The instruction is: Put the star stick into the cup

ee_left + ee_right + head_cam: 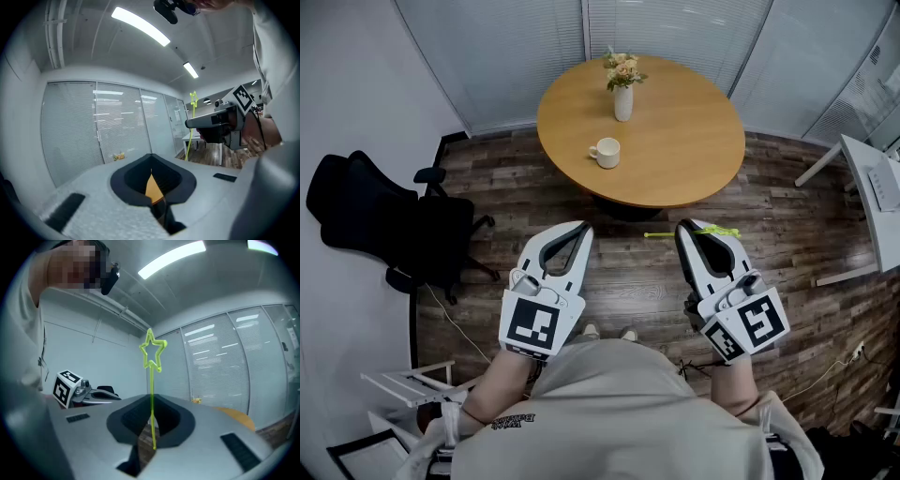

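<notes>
A: Where is the star stick?

B: In the right tool (152, 401). Its jaws are clenched on the lower end of the star stick (152, 380), and the star stands well above them in the right gripper view. In the head view it lies crosswise above the floor (628, 272), poking out on both sides of the jaw tips.

A: And the left tool?

B: The left tool (151, 159) has its jaws pressed together with nothing between them. Only a sliver of the tabletop shows through the hollow. It is held level with the right one, in front of the person's body.

A: The cup?

B: The cup (605, 152) sits upright on the round tabletop (694, 141), toward its near-left part, with a vase (622, 101) of flowers behind it. It is well apart from both tools, and the person stands back from the table.

A: So how far along is the task?

B: My reading is that the pickup is done and the rest remains. The star stick has to be carried over to the cup, tipped with its free end down into the mouth and let go. Whether the cup holds anything I cannot tell.
</notes>
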Demonstrator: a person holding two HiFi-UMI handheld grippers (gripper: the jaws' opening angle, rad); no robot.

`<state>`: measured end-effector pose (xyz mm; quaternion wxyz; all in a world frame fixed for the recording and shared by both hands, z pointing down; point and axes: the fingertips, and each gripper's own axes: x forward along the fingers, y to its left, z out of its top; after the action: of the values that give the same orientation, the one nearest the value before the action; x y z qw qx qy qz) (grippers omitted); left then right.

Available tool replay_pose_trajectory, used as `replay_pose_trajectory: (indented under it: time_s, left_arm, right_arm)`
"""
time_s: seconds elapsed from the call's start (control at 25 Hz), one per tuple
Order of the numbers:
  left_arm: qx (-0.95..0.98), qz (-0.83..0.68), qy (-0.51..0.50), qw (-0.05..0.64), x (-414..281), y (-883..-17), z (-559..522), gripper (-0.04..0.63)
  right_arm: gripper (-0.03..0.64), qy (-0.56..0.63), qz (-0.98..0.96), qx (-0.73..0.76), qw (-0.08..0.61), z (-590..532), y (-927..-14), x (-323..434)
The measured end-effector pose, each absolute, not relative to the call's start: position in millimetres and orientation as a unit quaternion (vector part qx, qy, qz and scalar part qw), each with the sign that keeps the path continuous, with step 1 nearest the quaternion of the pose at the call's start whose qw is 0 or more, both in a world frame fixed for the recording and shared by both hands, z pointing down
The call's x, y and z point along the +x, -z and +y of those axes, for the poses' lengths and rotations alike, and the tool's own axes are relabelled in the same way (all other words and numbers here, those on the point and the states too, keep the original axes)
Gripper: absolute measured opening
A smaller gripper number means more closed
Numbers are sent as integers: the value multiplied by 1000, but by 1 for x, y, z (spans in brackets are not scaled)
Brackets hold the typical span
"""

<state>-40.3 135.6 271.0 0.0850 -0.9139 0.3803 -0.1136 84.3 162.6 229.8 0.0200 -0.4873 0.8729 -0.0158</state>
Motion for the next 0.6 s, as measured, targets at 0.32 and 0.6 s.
replay_pose_trajectory:
  time_s: [0.32, 0.6]
  left_arm:
    - [-915, 379, 116, 81, -33, -272, 138, 23]
    - [-913, 382, 119, 74, -23, -275, 144, 23]
  right_arm:
    - [37, -1, 870, -493, 4, 166, -229, 92]
    - [37, 2, 873, -488, 0, 172, -233, 100]
